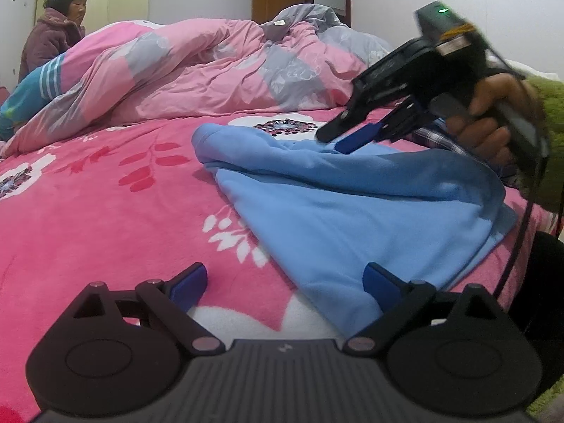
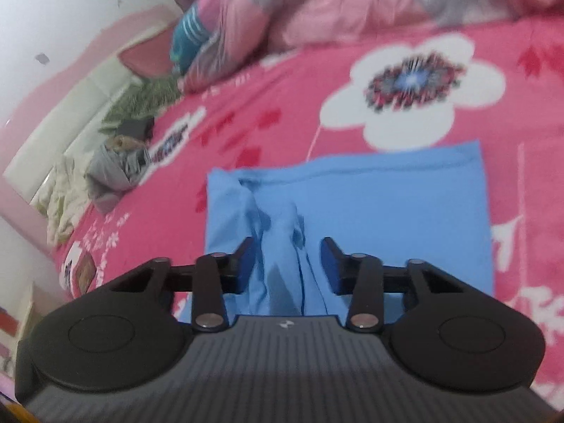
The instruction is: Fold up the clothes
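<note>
Both wrist views low over bed [image 1: 105,211], sharing blue garment [image 1: 352,204].

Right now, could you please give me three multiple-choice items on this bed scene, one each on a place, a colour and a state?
1. Where does the garment lie?
A. on the floral bedspread
B. on a chair
C. on the floor

2. What colour is the garment?
A. green
B. light blue
C. white

3. How do the jaws of the left hand-held gripper stand?
A. clamped on the garment
B. shut on nothing
C. open

Answers: 1 A, pink flowered fabric surrounds it; 2 B, both views show light blue; 3 C, a wide gap separates its blue pads.
</note>
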